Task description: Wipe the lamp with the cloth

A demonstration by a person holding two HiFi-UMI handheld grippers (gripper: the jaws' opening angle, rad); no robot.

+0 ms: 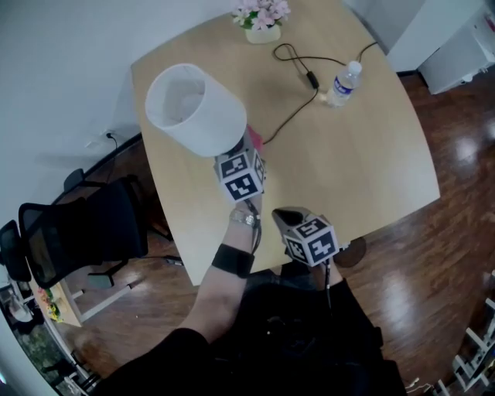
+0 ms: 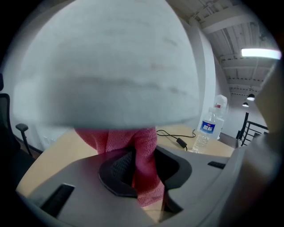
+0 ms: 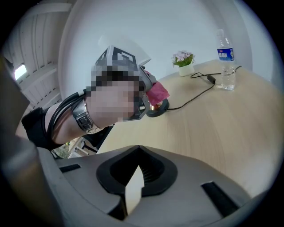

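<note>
Though blue-labelled, water bottle (image 2: pixel 207 131) beyond pink cloth (image 2: pixel 144 164); print unreadable.

My pale wooden table (image 1: pixel 371 170) carries the lamp (image 1: pixel 197 108) right at my left tongs (image 2: pixel 141 166); beyond them lie a black cable (image 1: pixel 298 66), water bottle (image 1: pixel 344 83) and flower pot (image 1: pixel 263 19).

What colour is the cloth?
The cloth is pinkish red, clearest in the left gripper view.
</note>
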